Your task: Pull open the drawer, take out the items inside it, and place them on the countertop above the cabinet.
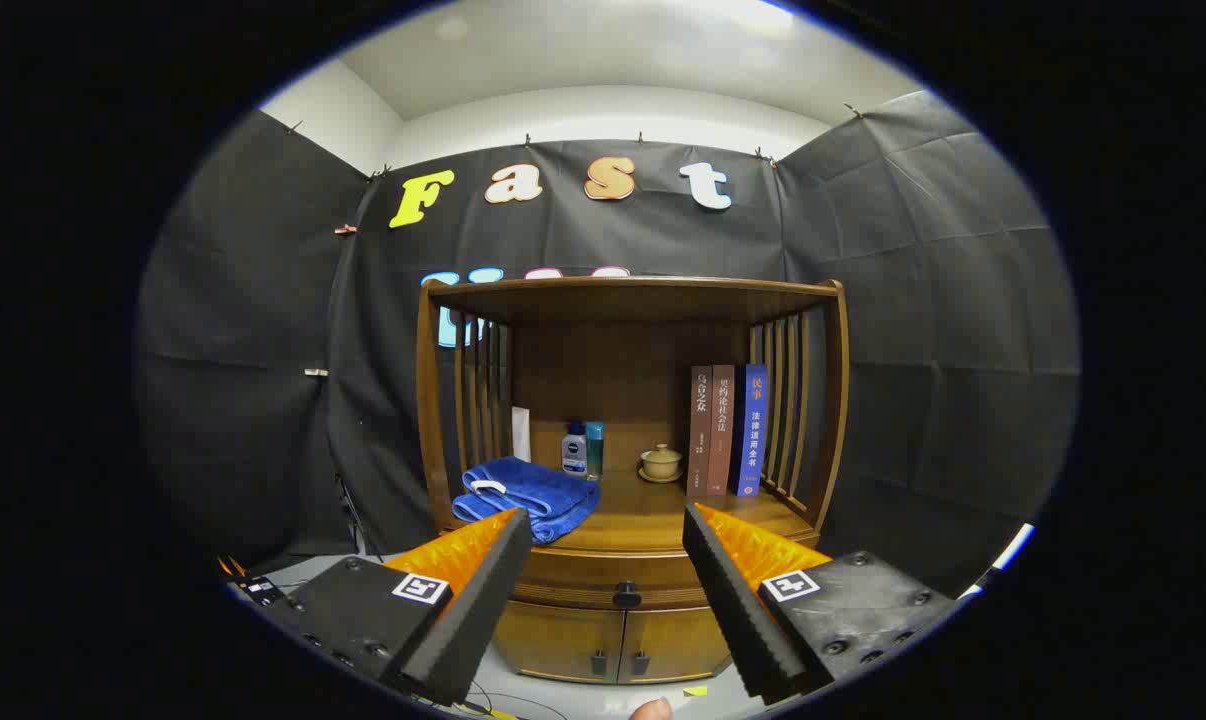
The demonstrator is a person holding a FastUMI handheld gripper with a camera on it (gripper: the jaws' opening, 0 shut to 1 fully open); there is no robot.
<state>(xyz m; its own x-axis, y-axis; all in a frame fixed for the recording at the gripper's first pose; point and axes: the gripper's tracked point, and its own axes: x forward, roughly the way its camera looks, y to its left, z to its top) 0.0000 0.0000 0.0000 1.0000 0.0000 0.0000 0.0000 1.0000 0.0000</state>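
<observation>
From the gripper view, I have the gripper (608, 560) held level and aimed straight at the wooden cabinet (628, 460), its two fingers spread wide with nothing between them. A fingertip of my hand (651, 709) peeks in below the fingers.

The drawer (618, 580) sits shut just under the cabinet's countertop (653, 515), and its dark knob (626, 596) falls right in the gap between the fingers, well ahead of them. Two small doors (618, 645) lie beneath the drawer.

On the countertop, a folded blue towel (526, 497) lies at the cabinet's left side, just beyond the left finger. Behind it stand a small bottle (574, 451) and a teal container (595, 449); the bottle's label is too small for me to read. A lidded teacup (660, 463) sits mid-shelf, and three upright books (727, 430) lean against the cabinet's right slats, spines printed in Chinese characters.
</observation>
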